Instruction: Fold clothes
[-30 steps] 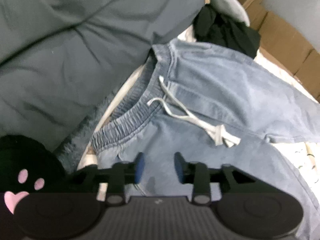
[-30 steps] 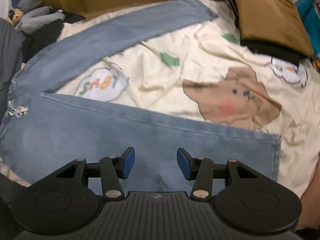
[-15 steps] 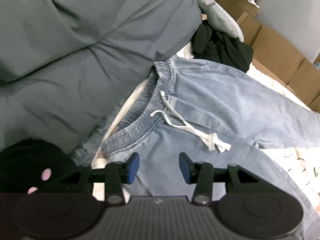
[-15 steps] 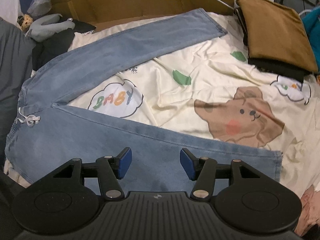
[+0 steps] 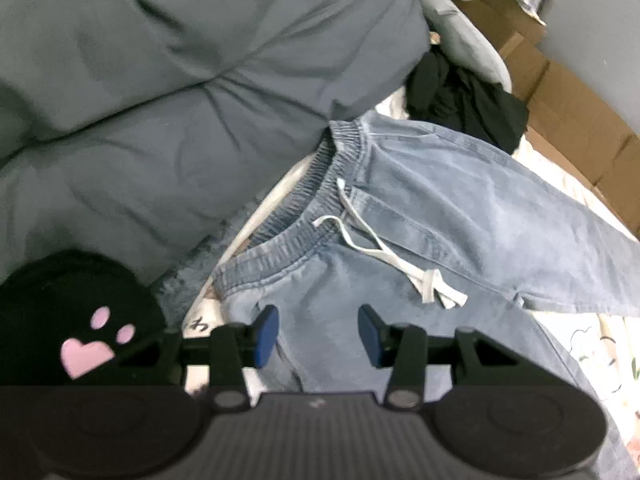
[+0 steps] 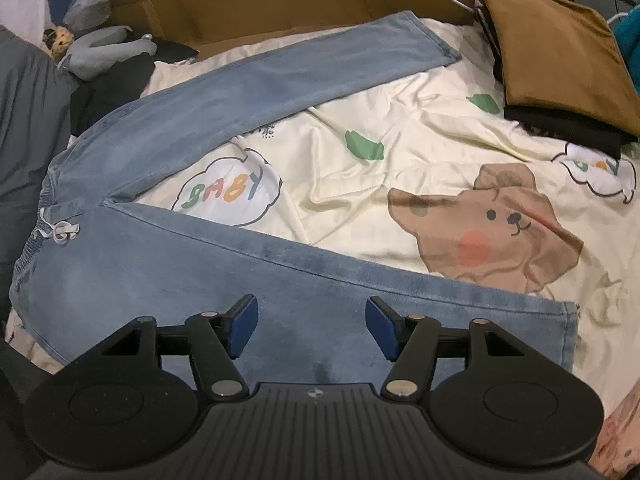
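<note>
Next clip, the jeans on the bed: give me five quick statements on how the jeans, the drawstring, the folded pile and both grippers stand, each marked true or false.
1. The jeans lie with their two legs spread apart. True.
2. The left gripper is clamped on the waistband. False: nothing sits between its pads; it hovers over the denim.
3. The drawstring is white and knotted. True.
4. The brown folded garment lies on top of the jeans. False: it sits apart, on a dark item on the cartoon sheet.
5. The right gripper holds a leg cuff. False: its jaws are opening, empty.
</note>
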`<state>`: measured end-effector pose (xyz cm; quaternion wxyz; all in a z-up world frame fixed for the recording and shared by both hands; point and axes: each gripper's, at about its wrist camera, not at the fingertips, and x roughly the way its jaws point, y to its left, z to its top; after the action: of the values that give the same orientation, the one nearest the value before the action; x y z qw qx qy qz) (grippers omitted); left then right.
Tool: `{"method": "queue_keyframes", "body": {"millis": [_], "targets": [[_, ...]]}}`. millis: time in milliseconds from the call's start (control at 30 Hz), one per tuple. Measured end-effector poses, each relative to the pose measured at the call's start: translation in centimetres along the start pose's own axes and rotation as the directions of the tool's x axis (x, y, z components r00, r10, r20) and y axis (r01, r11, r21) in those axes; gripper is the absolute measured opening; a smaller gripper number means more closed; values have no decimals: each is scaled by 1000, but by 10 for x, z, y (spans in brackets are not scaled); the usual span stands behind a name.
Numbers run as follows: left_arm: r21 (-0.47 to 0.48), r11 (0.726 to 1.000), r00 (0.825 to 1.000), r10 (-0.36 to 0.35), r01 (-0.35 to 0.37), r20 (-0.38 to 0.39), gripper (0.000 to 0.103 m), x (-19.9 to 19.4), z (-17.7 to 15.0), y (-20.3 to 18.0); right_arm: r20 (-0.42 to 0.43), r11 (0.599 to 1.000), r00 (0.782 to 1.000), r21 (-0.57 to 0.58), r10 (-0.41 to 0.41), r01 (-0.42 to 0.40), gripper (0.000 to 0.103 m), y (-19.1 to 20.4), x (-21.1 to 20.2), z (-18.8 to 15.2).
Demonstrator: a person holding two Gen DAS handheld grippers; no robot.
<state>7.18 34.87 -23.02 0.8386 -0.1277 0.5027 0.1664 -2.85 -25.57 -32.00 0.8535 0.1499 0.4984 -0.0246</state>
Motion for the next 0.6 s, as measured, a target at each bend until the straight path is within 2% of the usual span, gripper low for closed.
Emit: {"method": "queue_keyframes", "body": {"millis": [100, 300, 600], "targets": [[29, 999, 1000, -22, 22, 13, 47, 9, 2, -12, -6, 1000, 1000, -22, -2, 2, 70, 1, 7, -4], [55, 997, 998, -63, 62, 26, 47, 31, 9, -34, -59, 998, 997, -29, 47, -49, 69, 7, 33, -13], [6, 994, 992, -106, 106, 69, 45, 66, 25, -35, -91, 990, 995, -127, 45, -56, 69, 16, 71, -14]]}}
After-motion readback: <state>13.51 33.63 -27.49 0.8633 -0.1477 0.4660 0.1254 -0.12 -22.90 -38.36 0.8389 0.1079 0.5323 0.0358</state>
